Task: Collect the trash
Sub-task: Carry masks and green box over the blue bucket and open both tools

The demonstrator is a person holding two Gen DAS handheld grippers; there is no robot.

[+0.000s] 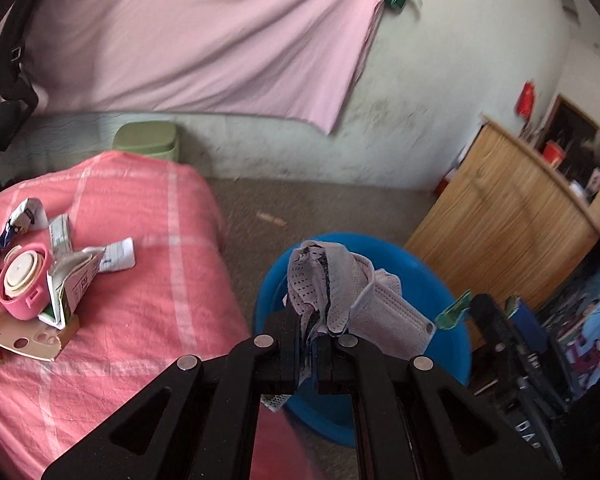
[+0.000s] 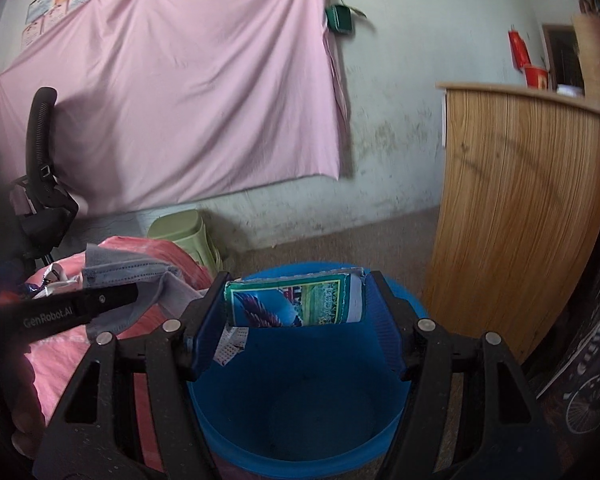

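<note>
Right now both tongs sit over a blue bucket [image 2: 300, 392] that stands on the floor beside a bed covered in a pink checked sheet [image 1: 148, 280].

Seen from the left wrist, the left tongs [image 1: 314, 354] are clamped tight on a crumpled face mask [image 1: 340, 300]. The mask is pinched at its lower edge between the pads and stands up from them in a bunched, folded mass, one end spilling out to the right of the tips, with the bucket's blue rim behind and below it. In the right wrist view the same mask shows at the left, held out over the edge of the bed, just beside the bucket.

The right tongs [image 2: 296, 320] stand wide, and a flattened packet [image 2: 292, 300] printed in green, blue and white spans the gap between the two pads, its short ends against them. It hangs level above the open mouth of the bucket, near the far rim. A small scrap of printed paper [image 2: 230, 344] dangles below the packet's left end, by the left pad.

More trash lies on the bed, well apart from both tongs, at the left of the left wrist view: a pink round lid [image 1: 22, 280], a torn white carton [image 1: 72, 284], a flat piece of card with holes [image 1: 24, 338] and some crumpled wrappers [image 1: 24, 216].

Behind the bed a green plastic stool [image 1: 148, 140] stands against the wall, under a hanging pink cloth [image 1: 204, 40]. A wooden cabinet [image 2: 520, 208] is to the right of the bucket.
</note>
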